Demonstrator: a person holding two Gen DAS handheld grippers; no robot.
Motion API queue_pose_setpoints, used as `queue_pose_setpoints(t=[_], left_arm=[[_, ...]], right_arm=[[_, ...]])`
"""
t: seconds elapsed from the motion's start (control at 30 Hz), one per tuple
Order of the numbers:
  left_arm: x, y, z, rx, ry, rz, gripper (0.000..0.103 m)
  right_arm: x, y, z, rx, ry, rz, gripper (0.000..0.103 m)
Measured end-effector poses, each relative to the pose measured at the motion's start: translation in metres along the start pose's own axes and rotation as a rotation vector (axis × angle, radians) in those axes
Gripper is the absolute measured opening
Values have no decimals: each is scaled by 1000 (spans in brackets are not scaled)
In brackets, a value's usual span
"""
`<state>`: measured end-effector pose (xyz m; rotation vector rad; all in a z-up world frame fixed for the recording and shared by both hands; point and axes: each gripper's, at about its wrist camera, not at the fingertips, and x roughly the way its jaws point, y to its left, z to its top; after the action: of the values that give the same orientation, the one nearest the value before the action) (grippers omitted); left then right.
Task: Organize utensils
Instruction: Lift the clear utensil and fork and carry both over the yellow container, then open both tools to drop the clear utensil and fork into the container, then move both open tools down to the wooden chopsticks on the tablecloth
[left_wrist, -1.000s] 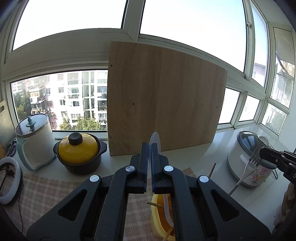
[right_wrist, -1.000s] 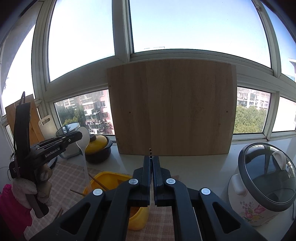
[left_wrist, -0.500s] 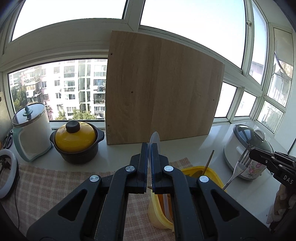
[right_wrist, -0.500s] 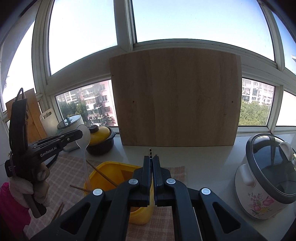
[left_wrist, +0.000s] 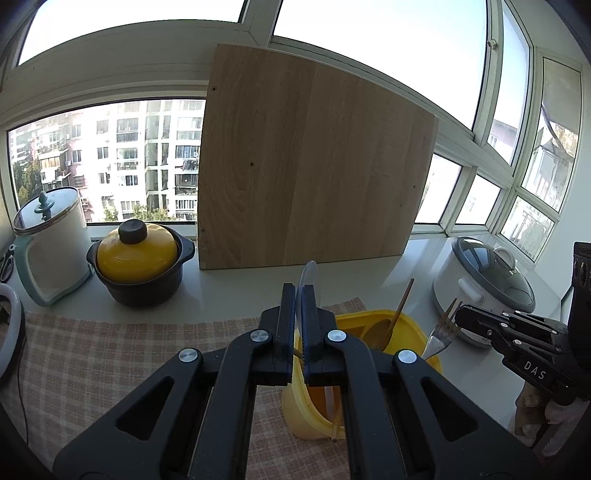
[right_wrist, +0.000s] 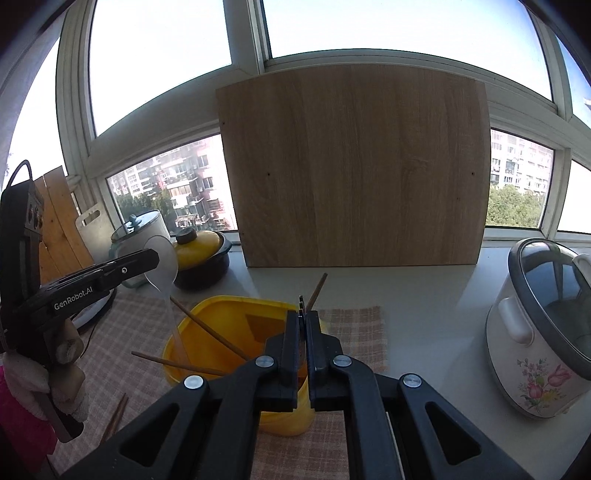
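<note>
My left gripper (left_wrist: 298, 291) is shut on a clear plastic spoon (left_wrist: 311, 275). Its bowl sticks up past the fingertips and its handle hangs into the yellow container (left_wrist: 410, 325) below. A wooden spoon (left_wrist: 393, 319) leans inside that container. At the right, my right gripper (left_wrist: 458, 316) is shut on a metal fork (left_wrist: 441, 334), whose handle slants down to the container's rim. In the right wrist view the right gripper (right_wrist: 302, 318) shows the fork tines (right_wrist: 301, 304) edge-on over the yellow container (right_wrist: 207, 314), which holds chopsticks (right_wrist: 210, 332). The left gripper (right_wrist: 153, 258) holds the clear spoon (right_wrist: 164, 266) at the left.
A large wooden board (left_wrist: 310, 166) leans on the window behind. A yellow-lidded pot (left_wrist: 138, 258) and a white lidded jar (left_wrist: 51, 240) stand at the left, a rice cooker (right_wrist: 535, 332) at the right. Loose chopsticks (right_wrist: 114, 417) lie on the checked cloth (left_wrist: 110, 350).
Both grippers have tipped downward, so the yellow container shows more fully. The right gripper with the fork has sunk toward the container's rim. Both grips are unchanged.
</note>
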<state>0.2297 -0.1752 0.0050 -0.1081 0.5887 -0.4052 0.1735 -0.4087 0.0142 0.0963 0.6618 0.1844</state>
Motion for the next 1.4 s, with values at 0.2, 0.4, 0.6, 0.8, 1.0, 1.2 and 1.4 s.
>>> queue_pose_setpoints(t=[0.2,0.4,0.6,0.8,1.0,1.2,1.4], left_arm=[[3,1,-1,-3,29,-34,0],[4,2,-3,-13,55,-68,3],[-5,0,-5,-7,45,-83,30],[-13,3,-5,-12,41,-79,30],[-26,11,-10,-3,42,-62,30],[-43,32,-25,9,72,-28,30],[-61,64,-46,-4,120,24,35]], right_arm=[[9,4,-7,21,25,0,2],[8,6,-8,35,23,5,6],[-3,8,-4,29,-5,-4,28],[-12,10,-7,30,-17,-13,50],[-21,11,-12,43,-28,-9,70],[-34,19,-20,48,-38,21,84],[-38,33,-34,48,-5,73,85]])
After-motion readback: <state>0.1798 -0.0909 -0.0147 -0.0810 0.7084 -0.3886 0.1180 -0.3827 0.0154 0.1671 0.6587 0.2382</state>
